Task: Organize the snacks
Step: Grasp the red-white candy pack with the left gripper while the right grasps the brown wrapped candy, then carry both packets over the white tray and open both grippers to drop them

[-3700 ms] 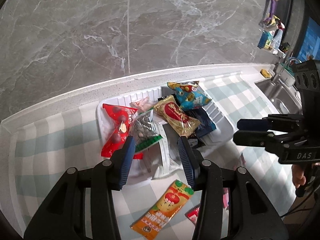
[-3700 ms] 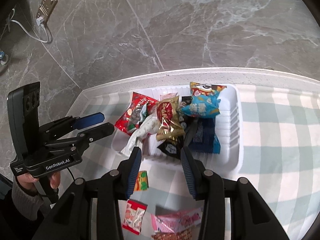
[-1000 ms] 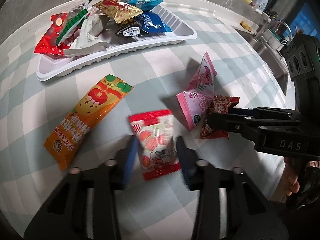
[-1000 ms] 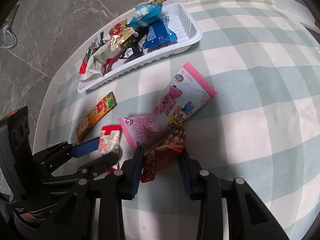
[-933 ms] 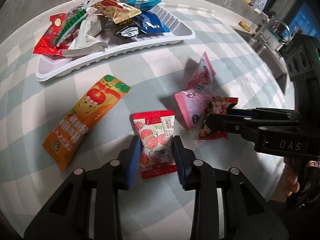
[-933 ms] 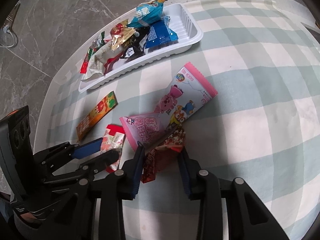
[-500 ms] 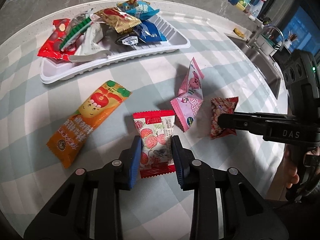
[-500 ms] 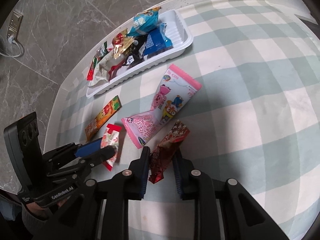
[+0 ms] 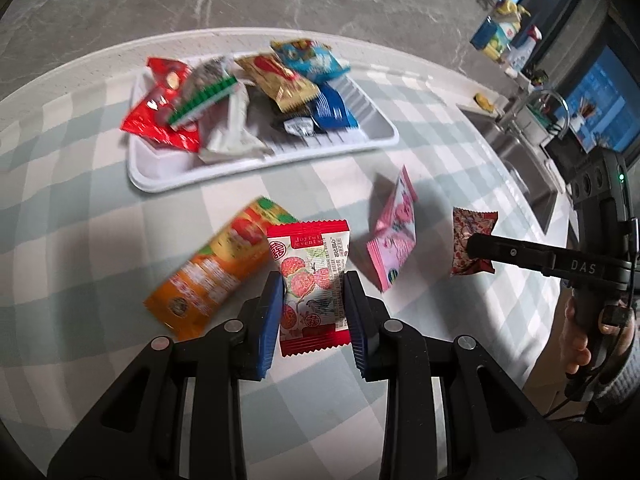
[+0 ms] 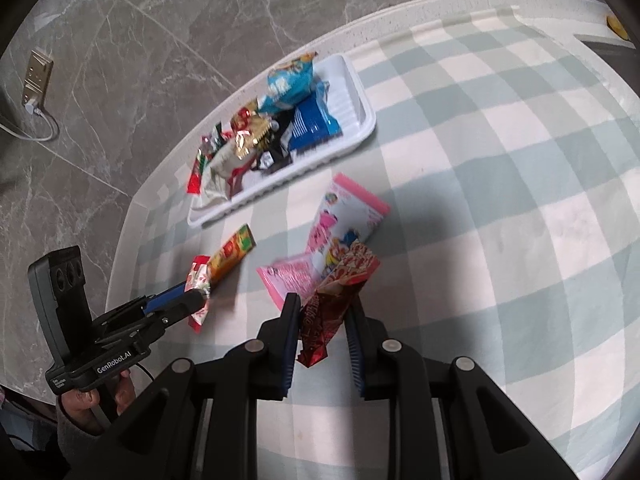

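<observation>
Two light, crinkly sachets: left claw [image 9: 313,312] pinches the red-and-white candy packet [image 9: 311,286], right claw [image 10: 322,330] the dark-red wrapper [image 10: 338,294]; both pinched mid-body, likely slippery.

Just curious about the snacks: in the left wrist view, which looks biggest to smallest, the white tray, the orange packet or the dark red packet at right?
1. White tray
2. Orange packet
3. Dark red packet, partly hidden by the right gripper

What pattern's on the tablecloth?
Pale green and white checks on the tablecloth, clearest in the right wrist view.
</observation>
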`<state>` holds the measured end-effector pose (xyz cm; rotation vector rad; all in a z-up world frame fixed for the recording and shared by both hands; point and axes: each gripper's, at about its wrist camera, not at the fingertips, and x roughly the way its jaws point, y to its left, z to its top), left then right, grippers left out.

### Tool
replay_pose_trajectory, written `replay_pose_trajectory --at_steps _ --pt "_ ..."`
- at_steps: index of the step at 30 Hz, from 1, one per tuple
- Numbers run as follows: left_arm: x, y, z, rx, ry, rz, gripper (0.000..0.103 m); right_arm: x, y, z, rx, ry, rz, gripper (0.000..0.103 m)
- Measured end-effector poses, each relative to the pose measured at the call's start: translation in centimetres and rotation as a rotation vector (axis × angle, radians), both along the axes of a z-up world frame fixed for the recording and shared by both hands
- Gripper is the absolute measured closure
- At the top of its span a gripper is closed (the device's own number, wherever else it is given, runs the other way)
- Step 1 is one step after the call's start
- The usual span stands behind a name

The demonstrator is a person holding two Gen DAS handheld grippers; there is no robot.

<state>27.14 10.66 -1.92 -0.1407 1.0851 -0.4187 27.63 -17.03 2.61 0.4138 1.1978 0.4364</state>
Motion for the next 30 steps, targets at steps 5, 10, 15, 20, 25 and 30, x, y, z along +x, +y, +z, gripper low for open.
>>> replay_pose_trajectory --at_steps 5,10,15,20,25,30 --pt "1.0 1.4 1.7 -0.019 -0.028 0.025 0.075 1.3 0.4 0.9 0.008 -0.020 0.009 0.078" --pt "2.6 2.5 3.2 -0.028 -0.051 0.039 0.075 2.8 1.3 1.9 0.010 -0.045 0.024 0.078" --pt "4.5 2.9 4.2 -0.032 -0.069 0.048 0.075 4.5 2.3 2.8 0.007 -0.075 0.044 0.078" --pt "6.3 3.1 4.9 -0.033 -0.083 0.065 0.075 6.3 3.0 3.4 -0.001 -0.095 0.053 0.078" --pt "8.6 3.5 5.6 -0.035 -0.096 0.072 0.075 8.0 3.5 3.4 -0.009 -0.105 0.055 0.078" --pt "11.3 3.6 6.4 -0.019 -0.108 0.076 0.075 9.5 3.7 3.0 -0.009 -0.105 0.049 0.078"
